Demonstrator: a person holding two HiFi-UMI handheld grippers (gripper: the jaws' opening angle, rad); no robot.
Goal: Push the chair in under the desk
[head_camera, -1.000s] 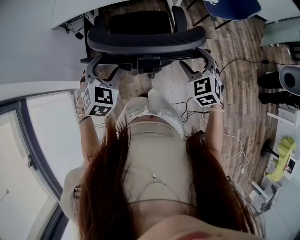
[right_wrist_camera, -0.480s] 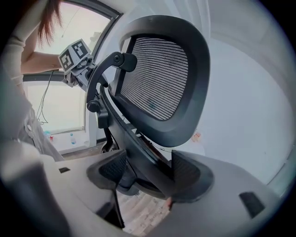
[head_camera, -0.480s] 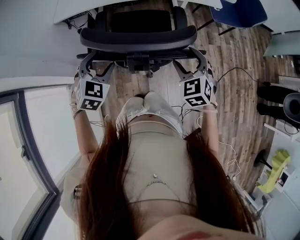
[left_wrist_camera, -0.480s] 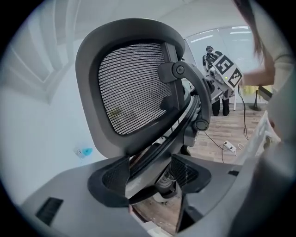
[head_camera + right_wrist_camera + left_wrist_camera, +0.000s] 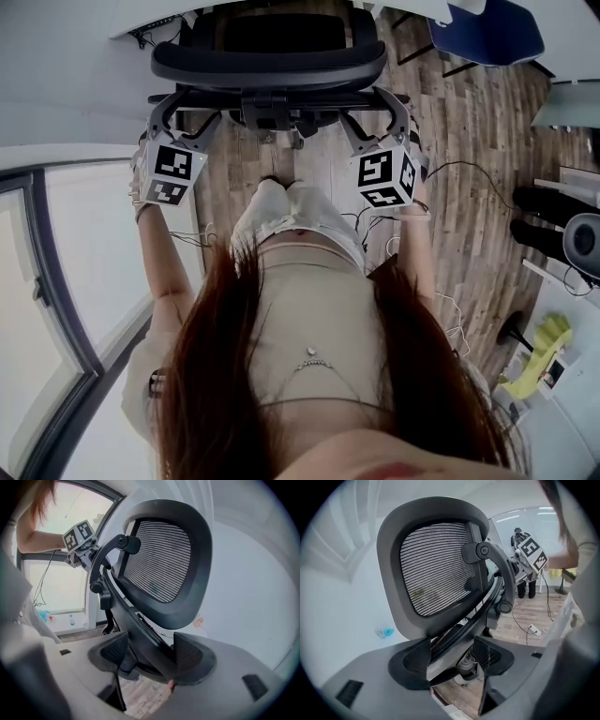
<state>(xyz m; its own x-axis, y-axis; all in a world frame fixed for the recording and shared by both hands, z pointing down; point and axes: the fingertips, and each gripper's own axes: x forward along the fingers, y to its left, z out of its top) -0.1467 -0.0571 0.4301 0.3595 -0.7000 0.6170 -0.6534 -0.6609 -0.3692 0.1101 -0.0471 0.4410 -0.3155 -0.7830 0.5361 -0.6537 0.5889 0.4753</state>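
A black mesh-backed office chair (image 5: 270, 64) stands straight ahead of me, its seat partly beneath the white desk (image 5: 141, 14). My left gripper (image 5: 187, 117) clasps the left strut of the chair's back frame, and my right gripper (image 5: 380, 117) clasps the right strut. In the left gripper view the dark frame bar (image 5: 459, 637) runs between the pads of the left gripper (image 5: 452, 656), under the mesh backrest (image 5: 436, 569). In the right gripper view the bar (image 5: 140, 634) passes through the right gripper (image 5: 150, 656) and presses on its right pad.
A glass wall with a dark frame (image 5: 56, 281) runs along the left. Cables (image 5: 459, 169) trail over the wooden floor on the right. A blue chair (image 5: 487, 28) stands at the far right, and dark shoes (image 5: 544, 202) and a yellow-green object (image 5: 534, 361) lie by the right edge.
The chair has rolled away from me toward the desk, and more of its seat is now under it. Both grippers went forward with it, still on the back frame.
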